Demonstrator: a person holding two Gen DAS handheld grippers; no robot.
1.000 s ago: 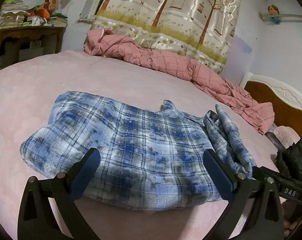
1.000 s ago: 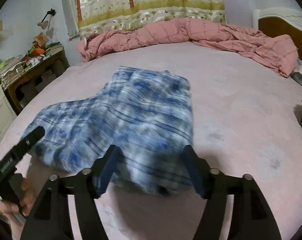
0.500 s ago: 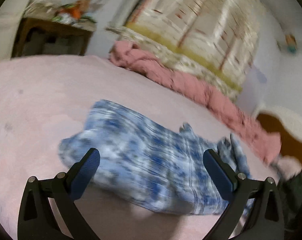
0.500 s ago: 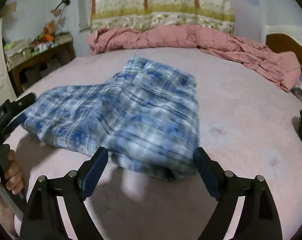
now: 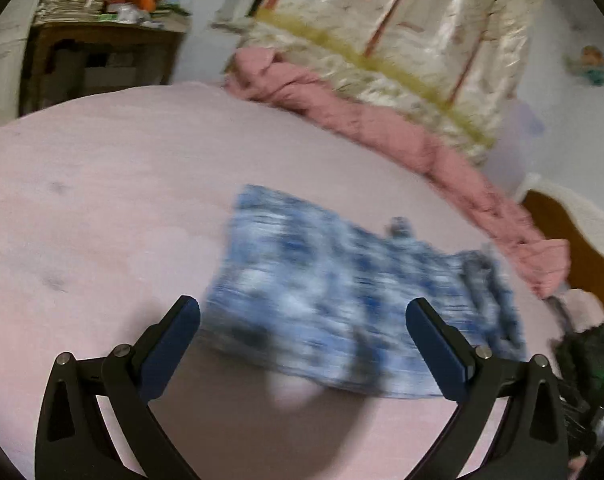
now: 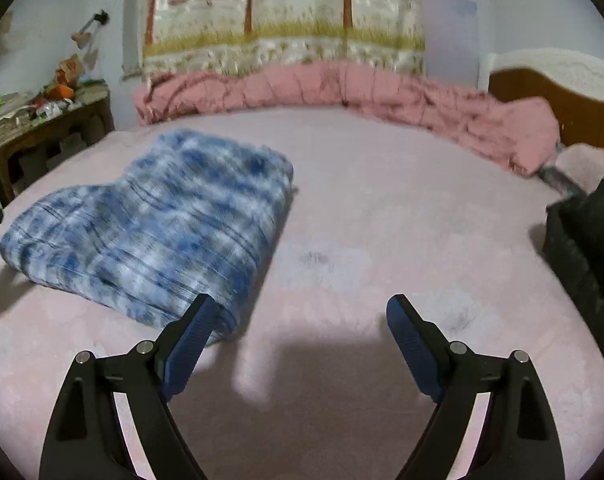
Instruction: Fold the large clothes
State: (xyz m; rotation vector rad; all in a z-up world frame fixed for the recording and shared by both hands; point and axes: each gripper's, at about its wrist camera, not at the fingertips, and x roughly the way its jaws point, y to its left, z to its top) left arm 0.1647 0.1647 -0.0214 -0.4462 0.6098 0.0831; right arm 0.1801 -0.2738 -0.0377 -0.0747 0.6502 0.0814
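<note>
A blue and white plaid shirt [image 5: 342, 296] lies folded on the pink bed [image 5: 102, 208]. In the left wrist view it sits ahead and to the right, blurred by motion. My left gripper [image 5: 302, 320] is open and empty, just short of the shirt's near edge. In the right wrist view the shirt [image 6: 162, 224] lies to the left on the bed [image 6: 382, 216]. My right gripper [image 6: 300, 320] is open and empty, with its left finger beside the shirt's near corner.
A crumpled pink quilt [image 6: 342, 92] runs along the far side of the bed below a tree-print curtain [image 5: 402, 32]. A cluttered wooden table [image 5: 98, 44] stands at the left. A wooden headboard [image 6: 554, 92] and a dark bundle [image 6: 586, 240] are at the right.
Both grippers have pulled back from the shirt and swung away; the shirt now sits farther off in each view. The right gripper's jaws have opened wider.
</note>
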